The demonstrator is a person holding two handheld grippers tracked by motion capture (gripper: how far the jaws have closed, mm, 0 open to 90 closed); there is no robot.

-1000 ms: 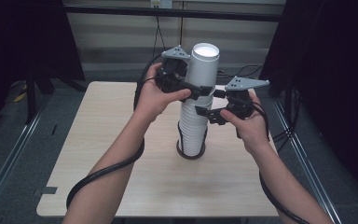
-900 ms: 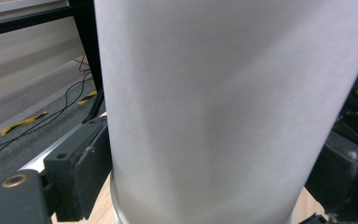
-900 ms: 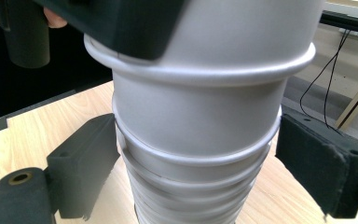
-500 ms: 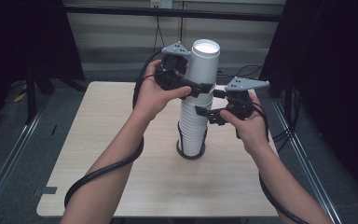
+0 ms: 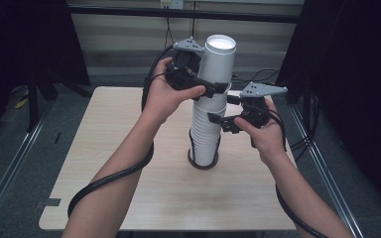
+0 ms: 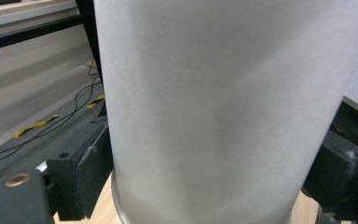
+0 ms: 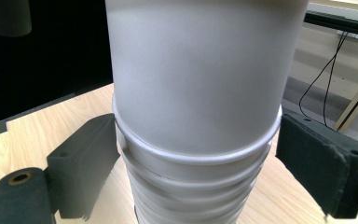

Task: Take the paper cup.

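Top cup (image 5: 217, 67), clamped by left gripper (image 5: 213, 90), sits above cup stack (image 5: 206, 131). Right gripper (image 5: 217, 119) brackets the stack, jaws apart beside it. Risk: unbraced stack may lift or topple.

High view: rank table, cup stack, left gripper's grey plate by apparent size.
1. Table, largest by far.
2. Cup stack, tall and white, standing on the table.
3. Grey plate, smallest; it sits nearer the camera than the tabletop, so its true size is unsure.
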